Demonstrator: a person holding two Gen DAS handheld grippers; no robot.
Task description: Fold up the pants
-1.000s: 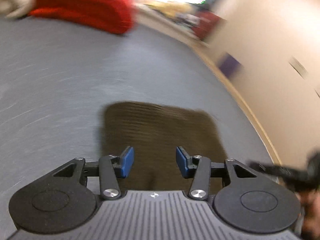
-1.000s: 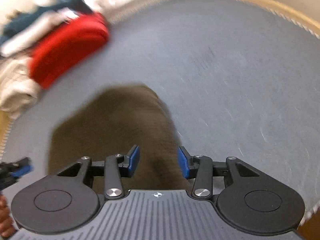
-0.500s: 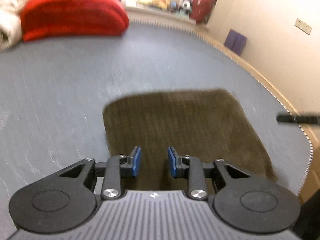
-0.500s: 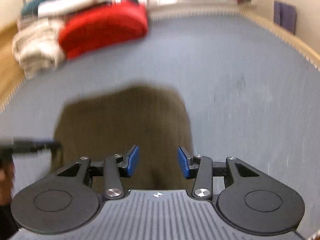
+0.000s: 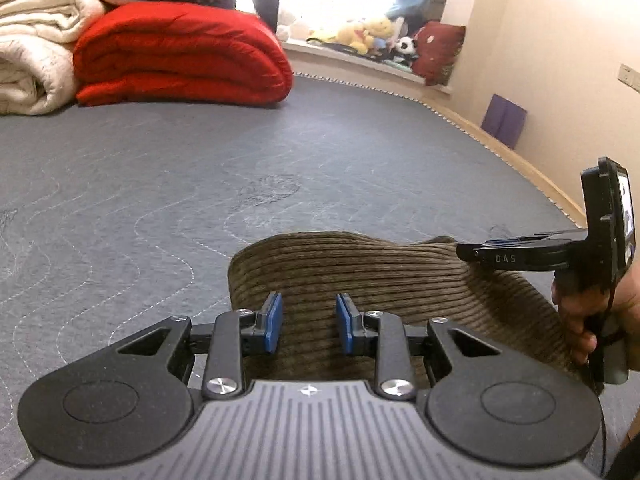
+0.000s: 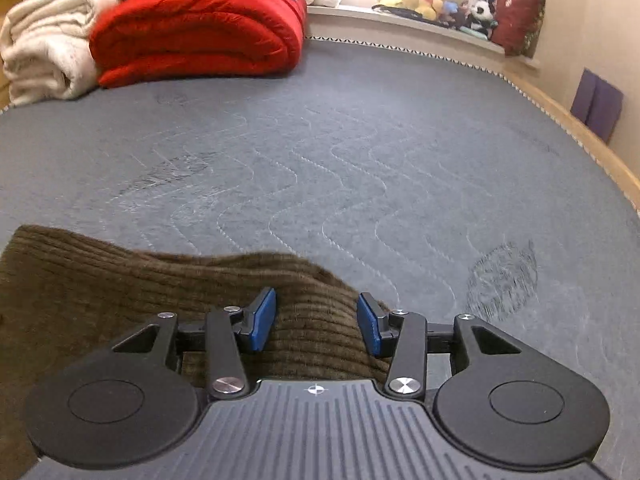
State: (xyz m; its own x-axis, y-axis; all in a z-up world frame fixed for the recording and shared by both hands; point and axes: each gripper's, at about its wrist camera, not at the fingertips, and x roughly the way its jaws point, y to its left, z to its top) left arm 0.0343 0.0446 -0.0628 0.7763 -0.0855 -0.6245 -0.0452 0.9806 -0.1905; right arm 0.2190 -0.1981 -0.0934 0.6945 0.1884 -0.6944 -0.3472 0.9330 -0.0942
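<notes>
Brown corduroy pants (image 5: 360,276) lie folded into a compact bundle on the grey quilted mattress (image 5: 200,168). My left gripper (image 5: 308,326) is open, low over the near part of the bundle, with corduroy showing between its blue pads and nothing pinched. My right gripper (image 6: 316,326) is open over the bundle's right end (image 6: 200,284), also holding nothing. The right gripper also shows in the left wrist view (image 5: 520,254) at the bundle's far right edge, held by a hand.
A folded red quilt (image 5: 180,56) and cream blankets (image 5: 32,52) are stacked at the mattress's far left. A window sill with plush toys (image 5: 360,36) lies beyond. A wall and the wooden bed edge (image 5: 540,176) run along the right.
Both grippers have dropped lower and closer to the pants, and both views now look level across the mattress. The left jaws narrowed, then widened a little. The bundle's far edge looks raised.
</notes>
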